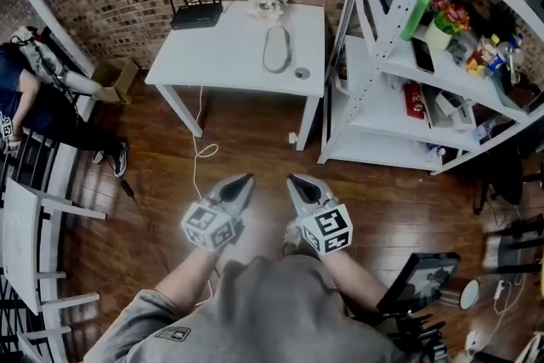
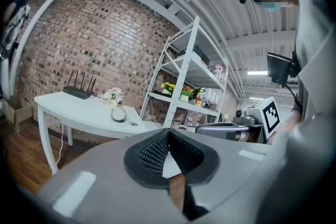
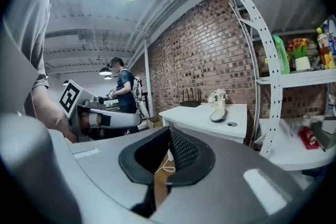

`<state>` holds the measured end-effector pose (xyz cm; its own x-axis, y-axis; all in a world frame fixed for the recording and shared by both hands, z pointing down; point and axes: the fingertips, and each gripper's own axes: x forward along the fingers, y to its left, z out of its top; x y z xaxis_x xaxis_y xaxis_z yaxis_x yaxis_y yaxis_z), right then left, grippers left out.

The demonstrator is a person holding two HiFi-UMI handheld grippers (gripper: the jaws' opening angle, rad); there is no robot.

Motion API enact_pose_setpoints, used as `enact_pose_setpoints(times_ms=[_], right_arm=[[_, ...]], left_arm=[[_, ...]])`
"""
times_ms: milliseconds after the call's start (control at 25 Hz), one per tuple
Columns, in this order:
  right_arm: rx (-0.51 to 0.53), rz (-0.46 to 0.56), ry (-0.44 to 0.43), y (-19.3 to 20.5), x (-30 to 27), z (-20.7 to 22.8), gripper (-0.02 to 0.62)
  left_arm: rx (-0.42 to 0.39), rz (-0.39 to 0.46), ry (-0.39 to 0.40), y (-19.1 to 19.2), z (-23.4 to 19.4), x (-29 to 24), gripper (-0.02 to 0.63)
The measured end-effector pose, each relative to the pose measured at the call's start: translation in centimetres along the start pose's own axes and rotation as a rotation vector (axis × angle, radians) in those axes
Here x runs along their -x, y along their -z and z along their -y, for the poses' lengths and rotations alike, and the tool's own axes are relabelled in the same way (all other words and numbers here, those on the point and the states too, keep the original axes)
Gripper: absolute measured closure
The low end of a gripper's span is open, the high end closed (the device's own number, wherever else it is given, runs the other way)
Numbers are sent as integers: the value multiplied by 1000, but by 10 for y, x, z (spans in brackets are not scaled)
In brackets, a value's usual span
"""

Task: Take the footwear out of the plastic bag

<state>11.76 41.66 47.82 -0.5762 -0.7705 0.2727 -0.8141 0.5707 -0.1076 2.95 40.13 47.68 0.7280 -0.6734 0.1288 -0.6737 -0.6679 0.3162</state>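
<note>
Holding left gripper (image 1: 242, 183) and right gripper (image 1: 296, 183) clenched empty, you stand well short of the white rectangular table (image 1: 221, 55); its grey oval item (image 1: 276, 49) (possibly the bagged footwear) lies untouched.

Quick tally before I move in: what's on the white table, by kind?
black router with antennas: 1
small vase of pale flowers: 1
grey-edged footwear, seemingly bagged: 1
small round grey disc: 1
Total: 4
</note>
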Motion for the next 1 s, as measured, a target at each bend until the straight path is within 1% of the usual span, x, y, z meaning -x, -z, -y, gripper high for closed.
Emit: enact_pose_setpoints(times_ms=[120, 240, 480, 640, 720, 840, 1000], right_arm=[[0, -1, -16, -16, -16, 37, 581], [9, -3, -39, -22, -33, 67, 581], [5, -12, -62, -26, -62, 117, 581], [-7, -27, -55, -28, -77, 136, 581], [-15, -37, -46, -27, -88, 144, 581], [-16, -48, -29, -27, -107, 157, 581], [-18, -70, 16, -28, -144, 179, 581]], left_arm=[[-10, -2, -17, -17, -11, -40, 604], [-26, 5, -39, -26, -24, -70, 604], [14, 3, -94, -29, -42, -114, 604], [-18, -7, -96, -32, -58, -133, 605], [-6, -13, -95, -33, -70, -143, 604], [36, -18, -86, -38, -87, -160, 604], [43, -23, -55, -43, -126, -184, 605]])
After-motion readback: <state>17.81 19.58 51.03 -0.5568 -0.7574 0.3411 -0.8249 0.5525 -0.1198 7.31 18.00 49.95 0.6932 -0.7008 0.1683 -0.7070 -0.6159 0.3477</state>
